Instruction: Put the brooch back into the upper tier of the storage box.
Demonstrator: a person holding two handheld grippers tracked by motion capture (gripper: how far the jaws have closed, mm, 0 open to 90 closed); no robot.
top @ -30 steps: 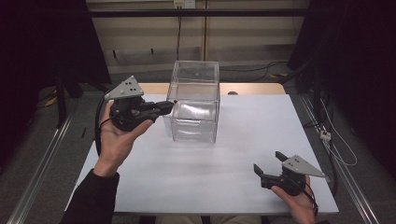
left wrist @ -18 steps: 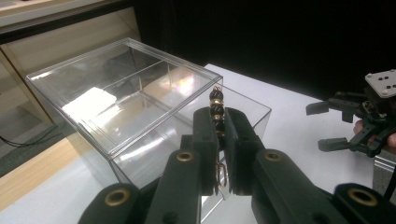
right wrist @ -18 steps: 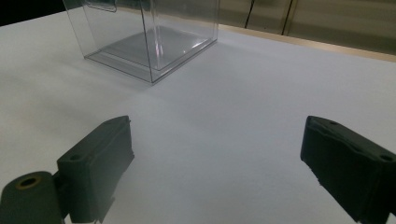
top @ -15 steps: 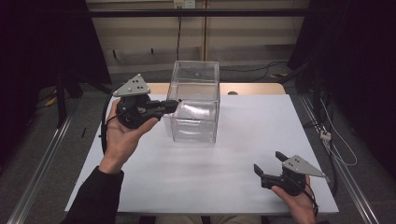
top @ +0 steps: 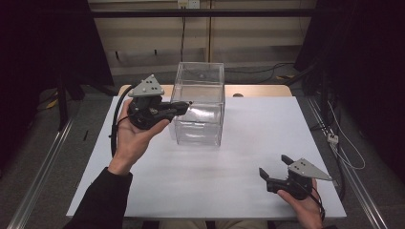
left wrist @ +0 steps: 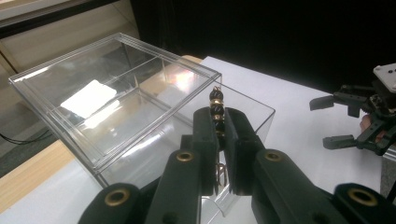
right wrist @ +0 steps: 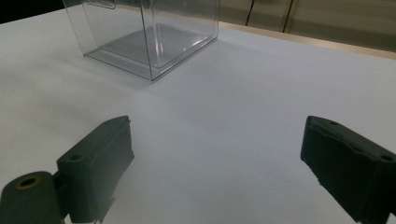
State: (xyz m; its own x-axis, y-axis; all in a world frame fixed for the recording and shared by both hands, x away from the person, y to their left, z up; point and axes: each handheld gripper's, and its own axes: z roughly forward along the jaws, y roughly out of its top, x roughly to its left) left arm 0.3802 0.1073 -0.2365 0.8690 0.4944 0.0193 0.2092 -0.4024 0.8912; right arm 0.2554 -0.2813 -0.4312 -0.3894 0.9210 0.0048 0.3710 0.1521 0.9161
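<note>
White table: bears one clear plastic box, lidded, toward its far side.
Left gripper: raised at the box's left upper edge. Left gripper view shows its jaws clamped on a string of black and gold beads, unresolved from above.
Right gripper: near right of the box, jaws spread wide, empty.
No legible writing.
</note>
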